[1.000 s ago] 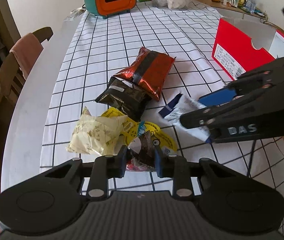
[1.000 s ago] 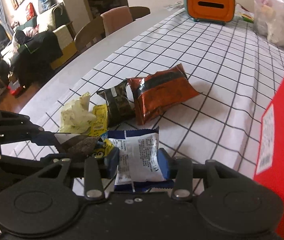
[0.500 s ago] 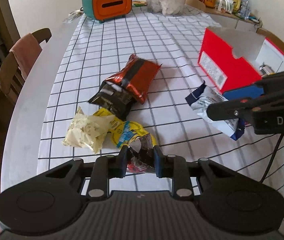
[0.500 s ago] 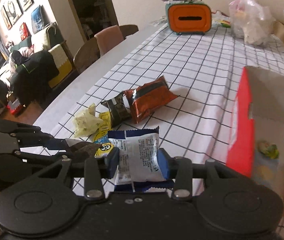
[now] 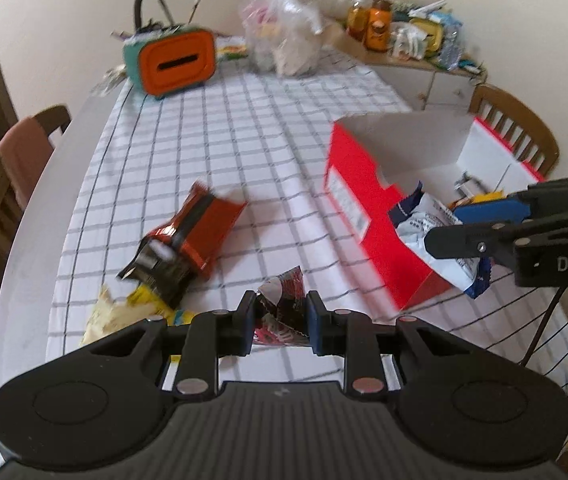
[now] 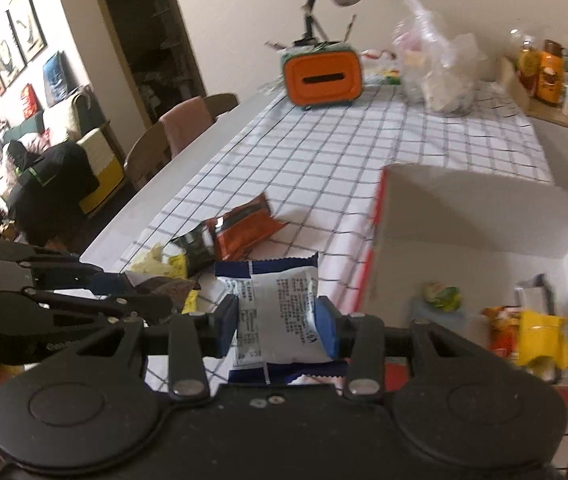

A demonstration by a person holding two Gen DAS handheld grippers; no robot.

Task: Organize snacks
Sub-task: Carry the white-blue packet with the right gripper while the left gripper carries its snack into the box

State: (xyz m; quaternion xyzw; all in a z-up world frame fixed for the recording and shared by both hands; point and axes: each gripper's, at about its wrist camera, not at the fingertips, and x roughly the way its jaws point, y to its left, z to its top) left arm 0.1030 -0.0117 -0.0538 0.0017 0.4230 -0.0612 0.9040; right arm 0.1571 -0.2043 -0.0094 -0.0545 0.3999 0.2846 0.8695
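A: Our right gripper (image 6: 279, 330) has its jaws clamped on the white and navy foil snack packet (image 6: 278, 316), held above the near edge of the red cardboard box with the white inside (image 5: 368, 216).

B: And our left gripper (image 5: 280, 320) jaws are pinched on the dark crinkled red-printed wrapper (image 5: 284, 304), above the checked cloth on the worktop (image 5: 244, 152).

A: We judge we're mid-carry. Next, bring each over the opening, then let go.

B: The orange foil bag (image 5: 204, 232), black packet (image 5: 156, 272) and pale yellow packets (image 5: 120, 316) lie waiting.
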